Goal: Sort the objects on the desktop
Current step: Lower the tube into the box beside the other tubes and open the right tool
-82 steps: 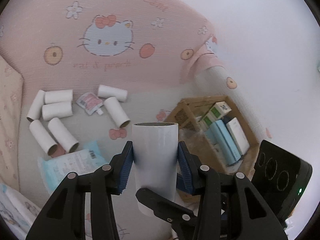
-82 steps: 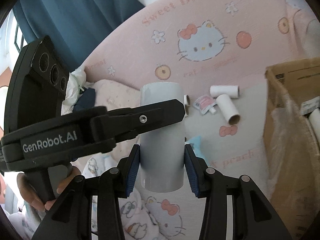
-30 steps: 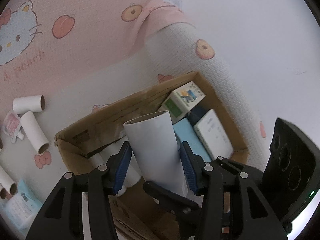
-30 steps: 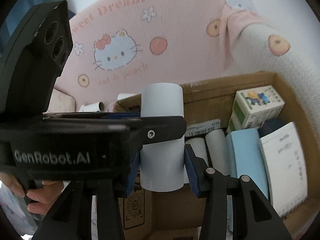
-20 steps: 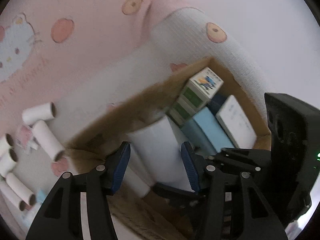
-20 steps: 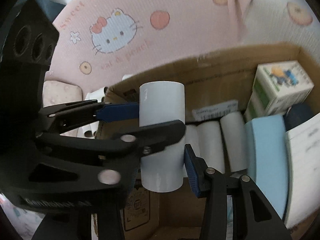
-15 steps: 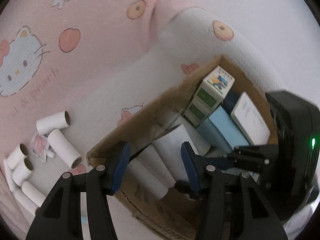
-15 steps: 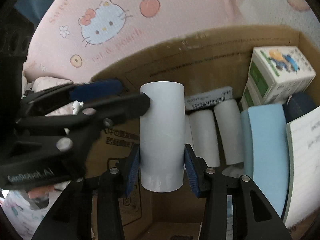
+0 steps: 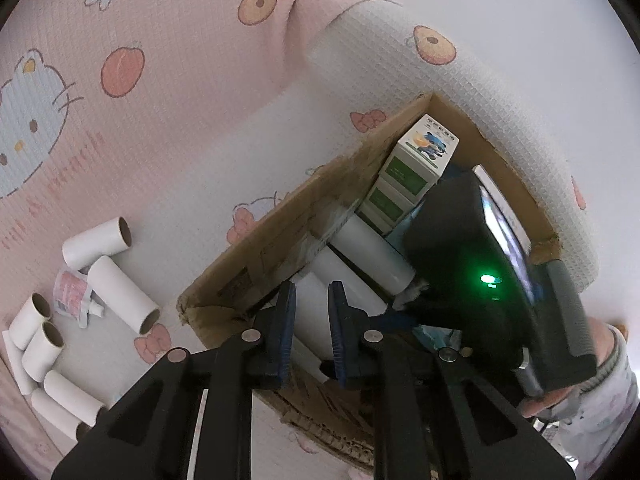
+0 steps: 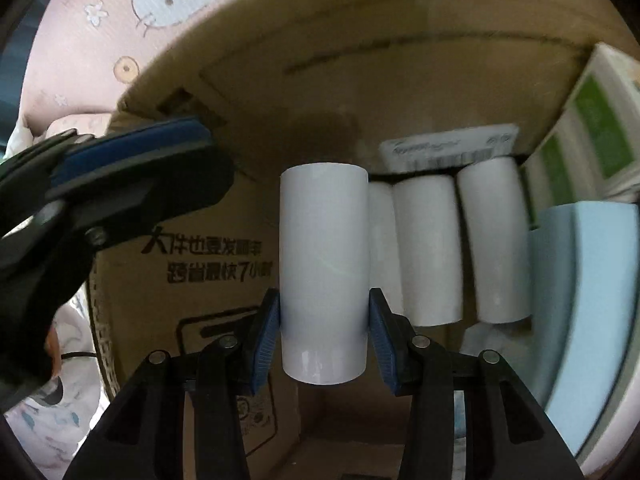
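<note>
— How does the left gripper stand?

— It points steeply down, its black arms and blue-padded jaws closing with nothing between the pads.

— And the right gripper?

— Also angled steeply down. Its blue pads press on both sides of a white paper tube, which stands upright between them. In the left wrist view its black body sits to the right, with a sleeved hand gripping its handle.
</note>
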Demonstrator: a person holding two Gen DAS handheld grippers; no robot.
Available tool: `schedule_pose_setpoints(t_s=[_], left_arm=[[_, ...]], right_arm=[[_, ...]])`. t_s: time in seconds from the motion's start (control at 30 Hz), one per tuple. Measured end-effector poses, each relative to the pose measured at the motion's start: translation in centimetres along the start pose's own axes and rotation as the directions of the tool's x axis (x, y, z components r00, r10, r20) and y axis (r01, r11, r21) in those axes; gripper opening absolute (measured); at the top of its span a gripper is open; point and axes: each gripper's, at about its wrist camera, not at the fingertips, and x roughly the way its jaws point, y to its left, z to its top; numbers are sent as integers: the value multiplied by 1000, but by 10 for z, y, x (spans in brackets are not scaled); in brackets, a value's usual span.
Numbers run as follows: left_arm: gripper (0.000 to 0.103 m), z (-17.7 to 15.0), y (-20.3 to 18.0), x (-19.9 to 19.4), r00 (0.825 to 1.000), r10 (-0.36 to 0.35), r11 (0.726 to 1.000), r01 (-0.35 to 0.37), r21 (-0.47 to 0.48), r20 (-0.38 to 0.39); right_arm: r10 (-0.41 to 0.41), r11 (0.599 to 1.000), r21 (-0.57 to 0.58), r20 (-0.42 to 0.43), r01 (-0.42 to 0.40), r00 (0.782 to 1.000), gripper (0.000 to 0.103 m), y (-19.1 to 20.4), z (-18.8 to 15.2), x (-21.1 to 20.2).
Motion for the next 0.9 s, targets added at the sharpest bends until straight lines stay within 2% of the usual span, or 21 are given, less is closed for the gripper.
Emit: schedule_pose_setpoints(t_s=[0.17,0.37,0.47,0.6,0.73,0.77,0.8,0.83,0.87,0.9], left_arm=[[19,0,1,-1,1000,-5,1000,5,4,3],[19,-3,-2,-2,1000,1,999,-1,41,1],[21,-1,-2,0,1000,12,999,-12,42,-6],[35,0,-5,-1,1000,-5,999,5,40,1],[37,2,-8,-1,1000,-10,1000,10,29,5],[36,2,-9,-1,1000,-8,999,7,31,10],[36,1,-9,-2,1000,-8,999,8,32,16],[36,0,-10,-3,1000,-18,999,17,31,20],[33,-1,-10,-5,999,-23,999,22,25,31],[24,-2,-10,-6,999,-18,1000,17,22,40]], right_arm=[[-56,998,26,-62,58,997,41,-2,15,16],[-9,998,61,-120,17,993,41,-6,20,34],[-15,998,63,-101,21,995,42,-5,20,30],[0,998,67,-62,4,998,45,-5,16,16],[40,996,86,-23,-38,999,45,-9,15,7],[36,995,90,-18,-34,999,40,-9,15,5],[34,995,93,-6,-33,999,30,-9,14,3],[30,995,95,3,-30,1000,27,-9,14,0],[20,996,92,19,-21,1000,24,-7,12,-4],[0,997,81,46,-4,999,23,-4,9,-11]])
